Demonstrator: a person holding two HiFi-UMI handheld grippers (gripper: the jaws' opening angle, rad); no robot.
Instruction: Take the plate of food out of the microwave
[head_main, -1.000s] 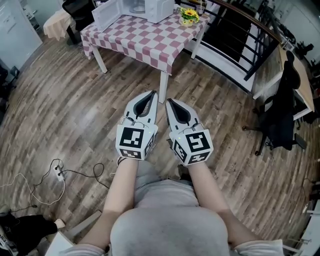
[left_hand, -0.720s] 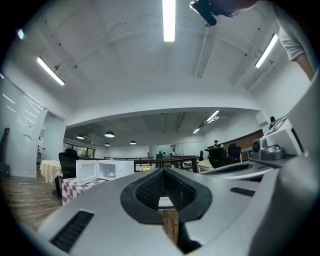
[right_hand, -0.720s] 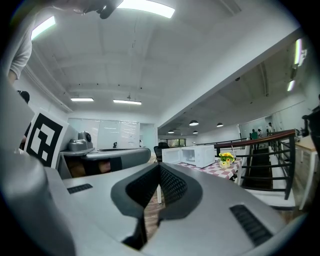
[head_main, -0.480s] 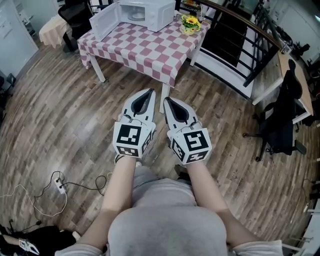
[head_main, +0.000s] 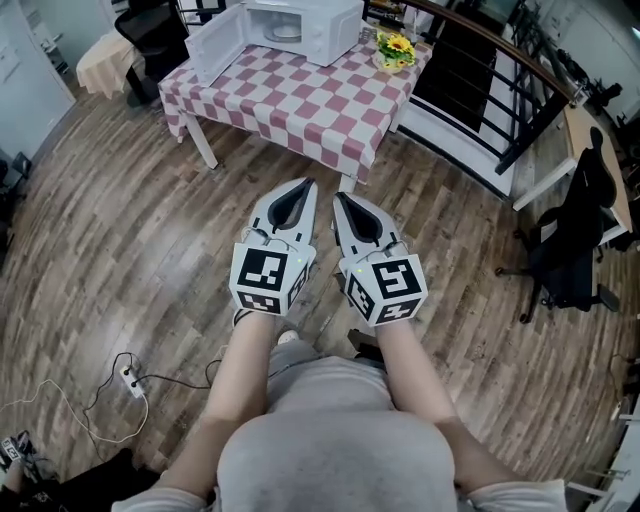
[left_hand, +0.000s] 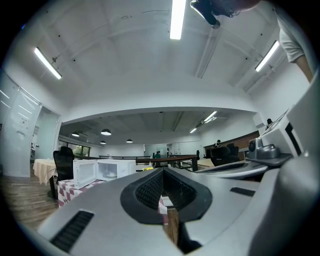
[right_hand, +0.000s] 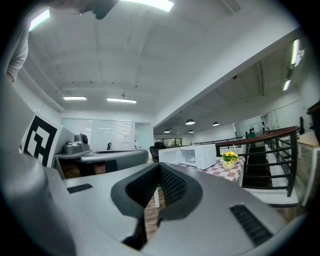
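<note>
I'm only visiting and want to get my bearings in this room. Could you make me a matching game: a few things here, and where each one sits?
Things
1. white microwave with its door open
2. yellow flowers in a small pot
3. black office chair
4. white power strip with its cable

Places
A. on the right-hand corner of the red-and-white checked table
B. on the wooden floor, lower left of the head view
C. at the back of the checked table, left of the pot
D. at the right edge of the head view, past the railing

Pairs: 1-C, 2-A, 3-D, 4-B
</note>
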